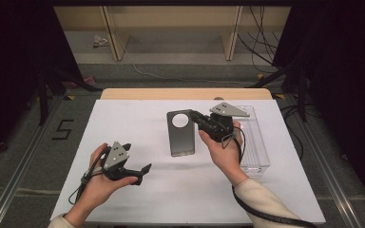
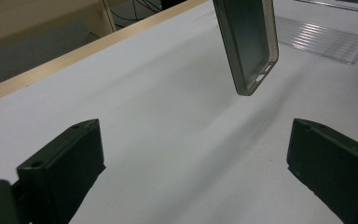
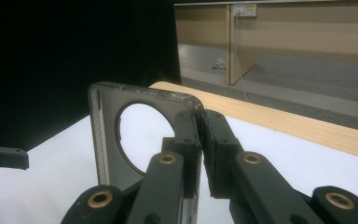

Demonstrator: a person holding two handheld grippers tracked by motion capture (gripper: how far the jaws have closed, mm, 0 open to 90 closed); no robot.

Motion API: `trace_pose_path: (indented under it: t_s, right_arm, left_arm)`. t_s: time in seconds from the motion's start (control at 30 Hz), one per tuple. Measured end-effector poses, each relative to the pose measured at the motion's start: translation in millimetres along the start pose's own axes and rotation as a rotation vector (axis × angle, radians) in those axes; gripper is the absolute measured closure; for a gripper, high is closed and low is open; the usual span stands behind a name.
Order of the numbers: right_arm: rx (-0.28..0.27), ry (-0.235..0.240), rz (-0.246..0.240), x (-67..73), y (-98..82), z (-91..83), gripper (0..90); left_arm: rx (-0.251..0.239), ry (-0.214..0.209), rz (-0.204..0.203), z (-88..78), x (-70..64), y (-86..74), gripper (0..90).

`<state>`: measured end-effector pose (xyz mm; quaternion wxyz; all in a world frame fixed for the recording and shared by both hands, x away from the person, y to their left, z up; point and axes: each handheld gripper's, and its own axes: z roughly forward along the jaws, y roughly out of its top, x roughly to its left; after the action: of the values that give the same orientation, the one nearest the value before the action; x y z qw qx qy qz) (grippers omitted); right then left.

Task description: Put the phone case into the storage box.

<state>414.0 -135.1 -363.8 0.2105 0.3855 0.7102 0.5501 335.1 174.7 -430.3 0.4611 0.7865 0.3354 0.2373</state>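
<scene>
A dark, see-through grey phone case (image 1: pixel 180 137) with a round camera hole is pinched at its top corner by my right gripper (image 1: pixel 196 117), which is shut on its rim. In the right gripper view the jaws (image 3: pixel 199 126) clamp the case (image 3: pixel 105 140) beside the hole. In the left gripper view the case (image 2: pixel 249 42) hangs ahead, its lower end just above the white table. My left gripper (image 1: pixel 139 157) sits near the table's front left, open with nothing between its jaws (image 2: pixel 196 158).
A clear plastic tray (image 1: pixel 255 142) lies on the white table top (image 1: pixel 123 123) just right of the right hand and shows at the far right in the left gripper view (image 2: pixel 326 42). Wooden shelf legs and cables stand beyond the far table edge.
</scene>
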Motion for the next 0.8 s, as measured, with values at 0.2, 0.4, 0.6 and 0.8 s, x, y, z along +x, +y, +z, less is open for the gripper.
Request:
trace_pose_path:
  t_s: [0.2,0.4,0.6,0.8]
  right_arm:
    - [-0.004,-0.006,0.002,-1.8,1.5,-1.4,85.0]
    - [-0.011,-0.016,0.008,-4.7,4.0,-4.0,85.0]
    - [-0.018,-0.022,0.011,-7.6,6.3,-6.3,85.0]
    - [-0.023,-0.030,0.015,-10.2,7.6,-8.0,85.0]
  left_arm:
    - [0.005,-0.001,-0.005,-0.3,0.4,-1.5,3.4]
    - [0.011,0.003,0.000,-0.3,0.5,-2.6,3.4]
    - [0.012,0.005,0.001,-0.4,1.0,-3.1,3.4]
    - [0.011,0.005,0.001,-0.5,1.2,-3.1,3.4]
